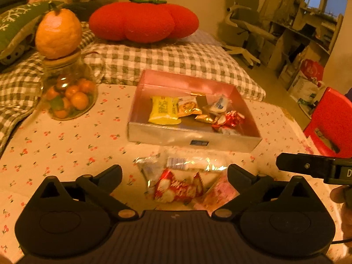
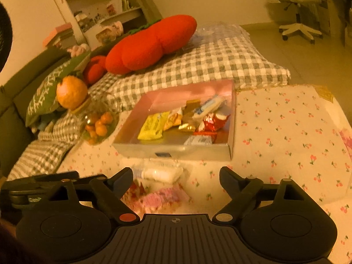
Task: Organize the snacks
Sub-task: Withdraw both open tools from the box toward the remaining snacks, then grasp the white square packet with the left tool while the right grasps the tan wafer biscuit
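A shallow pink-lined box [image 1: 193, 139] [image 2: 231, 118] sits on the floral tablecloth and holds several snacks, among them a yellow packet [image 1: 164, 110] [image 2: 153, 125] and a red-and-white wrapper [image 1: 230, 118] [image 2: 214, 120]. Loose snacks lie in front of the box: a red-and-white pack [image 1: 176, 188], a pink pack [image 1: 217, 194] [image 2: 162, 198], and a clear-wrapped white pack [image 1: 191, 164] [image 2: 162, 173]. My left gripper [image 1: 175, 173] is open above this pile, its pads touching nothing. My right gripper [image 2: 176, 180] is open too, with the pile under its left finger.
A glass jar of small oranges [image 1: 70, 96] [image 2: 100, 125] with a big orange on its lid stands left of the box. Checked bedding [image 1: 176, 59] and a red tomato cushion [image 1: 143, 21] lie behind. A red chair [image 1: 332, 123] is at the right.
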A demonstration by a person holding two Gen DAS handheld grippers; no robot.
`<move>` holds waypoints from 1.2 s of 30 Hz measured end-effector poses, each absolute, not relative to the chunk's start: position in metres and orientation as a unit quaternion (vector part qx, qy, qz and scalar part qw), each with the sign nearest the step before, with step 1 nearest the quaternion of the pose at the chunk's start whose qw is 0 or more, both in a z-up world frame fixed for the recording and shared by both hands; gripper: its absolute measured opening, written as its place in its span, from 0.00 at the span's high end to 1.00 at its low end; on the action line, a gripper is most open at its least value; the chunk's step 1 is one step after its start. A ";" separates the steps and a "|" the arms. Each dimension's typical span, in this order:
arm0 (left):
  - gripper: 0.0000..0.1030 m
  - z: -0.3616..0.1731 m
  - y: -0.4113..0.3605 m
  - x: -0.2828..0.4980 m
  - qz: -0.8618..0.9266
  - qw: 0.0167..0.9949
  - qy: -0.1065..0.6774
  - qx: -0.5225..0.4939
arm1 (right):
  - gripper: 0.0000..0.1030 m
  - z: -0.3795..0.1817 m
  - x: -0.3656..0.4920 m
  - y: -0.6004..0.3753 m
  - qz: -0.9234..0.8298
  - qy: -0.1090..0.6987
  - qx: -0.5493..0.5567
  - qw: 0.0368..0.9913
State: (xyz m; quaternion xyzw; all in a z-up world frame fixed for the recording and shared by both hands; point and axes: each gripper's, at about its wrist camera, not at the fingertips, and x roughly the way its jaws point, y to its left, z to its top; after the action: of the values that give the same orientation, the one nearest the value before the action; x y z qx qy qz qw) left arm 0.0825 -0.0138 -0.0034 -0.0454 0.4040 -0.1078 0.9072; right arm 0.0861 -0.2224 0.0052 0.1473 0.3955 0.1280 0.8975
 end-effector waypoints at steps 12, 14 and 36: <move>0.01 -0.032 -0.002 0.052 -0.093 0.883 0.461 -0.019 | 0.14 -0.021 0.057 -0.202 0.148 0.414 0.062 0.896; 0.01 -0.034 -0.003 0.044 -0.095 0.881 0.463 -0.010 | 0.14 -0.025 0.053 -0.198 0.154 0.417 0.052 0.894; 0.07 -0.064 0.007 0.005 -0.105 0.860 0.498 0.031 | 0.14 -0.069 0.036 -0.159 0.206 0.438 -0.063 0.873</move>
State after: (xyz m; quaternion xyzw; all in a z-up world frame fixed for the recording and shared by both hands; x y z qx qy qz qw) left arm 0.0045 0.0068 -0.0642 0.0306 0.4982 -0.1053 0.8601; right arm 0.0364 -0.1586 -0.0694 -0.0632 0.4383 0.2057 0.8727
